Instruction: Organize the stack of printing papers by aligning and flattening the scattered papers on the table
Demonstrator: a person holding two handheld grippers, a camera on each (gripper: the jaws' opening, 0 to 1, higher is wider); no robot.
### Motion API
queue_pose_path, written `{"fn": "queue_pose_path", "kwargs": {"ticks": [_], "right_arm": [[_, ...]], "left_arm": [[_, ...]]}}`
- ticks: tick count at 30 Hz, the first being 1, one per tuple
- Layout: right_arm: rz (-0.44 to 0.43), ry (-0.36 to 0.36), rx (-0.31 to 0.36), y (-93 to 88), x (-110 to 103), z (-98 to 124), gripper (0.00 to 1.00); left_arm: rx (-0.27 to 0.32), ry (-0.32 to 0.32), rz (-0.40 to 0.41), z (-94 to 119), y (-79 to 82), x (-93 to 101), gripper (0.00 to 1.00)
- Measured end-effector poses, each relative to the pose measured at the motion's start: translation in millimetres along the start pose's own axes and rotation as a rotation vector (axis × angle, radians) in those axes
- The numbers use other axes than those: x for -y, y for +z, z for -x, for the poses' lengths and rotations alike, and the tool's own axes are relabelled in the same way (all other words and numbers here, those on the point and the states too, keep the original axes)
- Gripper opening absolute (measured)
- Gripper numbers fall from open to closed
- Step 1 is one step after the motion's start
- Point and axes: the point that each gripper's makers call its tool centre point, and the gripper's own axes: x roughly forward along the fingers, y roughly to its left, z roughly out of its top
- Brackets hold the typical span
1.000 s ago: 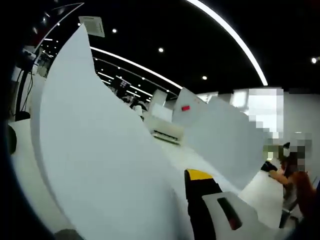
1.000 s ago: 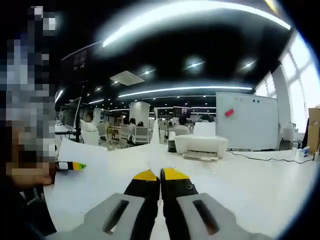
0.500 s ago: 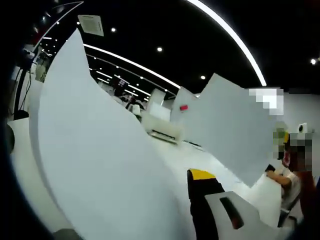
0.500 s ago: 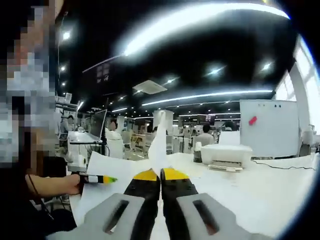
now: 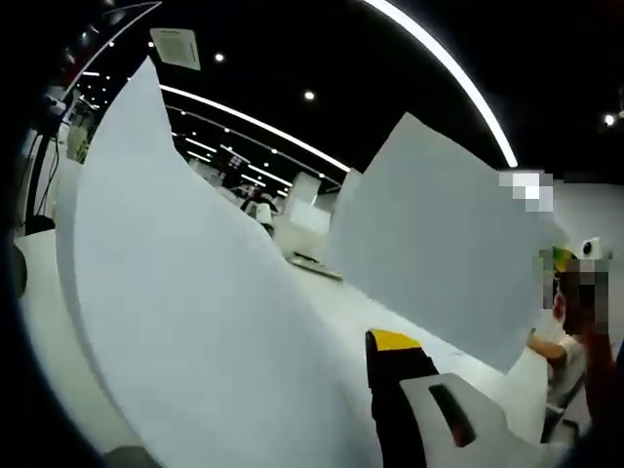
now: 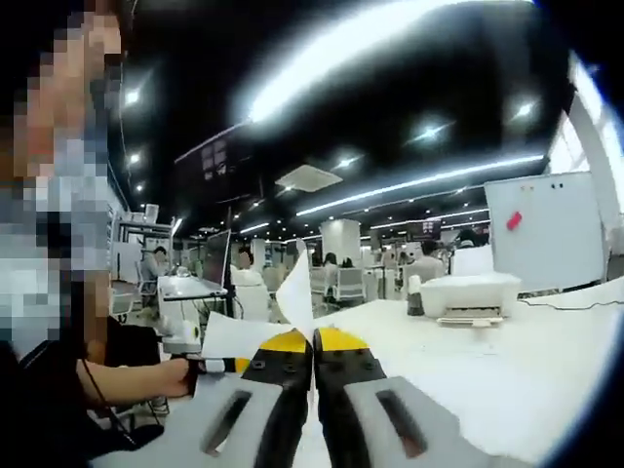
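A large open-plan office with a dark ceiling, long strip lights and round spotlights lies behind a white tabletop (image 6: 507,390). In the right gripper view a white printer (image 6: 472,295) stands on the far part of that tabletop, a whiteboard (image 6: 546,229) with a red magnet rises behind it, and seated people work at desks further back.

The right hand-held gripper (image 6: 313,343) has its 2 yellow-tipped jaws pressed together on the edge of a sheet of printing paper (image 6: 296,297), which stands up thin and edge-on just above the tips. To the left in that view, the person's hand holds the left hand-held gripper, its yellow tip against a second sheet (image 6: 229,336) lying low over the tabletop.

In the left gripper view a big curved sheet (image 5: 185,302) rises from the bottom and covers the left jaw; 1 black jaw with a yellow tip (image 5: 393,341) shows at its right edge, so I cannot tell whether the left hand-held gripper is together or apart. Another sheet (image 5: 439,253) is held up off the tabletop at the right.
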Motion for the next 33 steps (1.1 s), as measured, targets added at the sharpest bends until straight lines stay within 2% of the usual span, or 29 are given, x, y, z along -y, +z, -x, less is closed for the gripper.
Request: {"fn": "queue_pose_path", "kwargs": {"ticks": [6, 9, 14, 18, 25, 33], "right_arm": [[-0.016, 0.056, 0.004, -1.1, -15, -4, 0.0], [0.007, 0.059, 0.01, 2.2, -18, -5, 0.0], [-0.005, 0.051, 0.022, 1.5, -11, -6, 0.0], [0.008, -0.024, 0.027, -8.1, 8, -6, 0.0], [0.022, 0.013, 0.057, 7.8, -5, -5, 0.0], [-0.028, 0.072, 0.129, 32.6, -18, -2, 0.0]], "left_arm": [[0.0, -0.002, 0.0, 0, -0.3, 0.9, 0.29], [-0.005, -0.007, -0.003, 1, -1.2, 1.9, 0.29], [-0.003, -0.007, 0.0, 0, -0.9, 1.7, 0.29], [-0.001, -0.01, 0.0, 0, -0.6, 2.3, 0.29], [-0.006, -0.01, 0.003, 0, -1.4, 1.7, 0.29], [-0.006, -0.01, 0.001, 0, -1.7, 1.9, 0.29]]}}
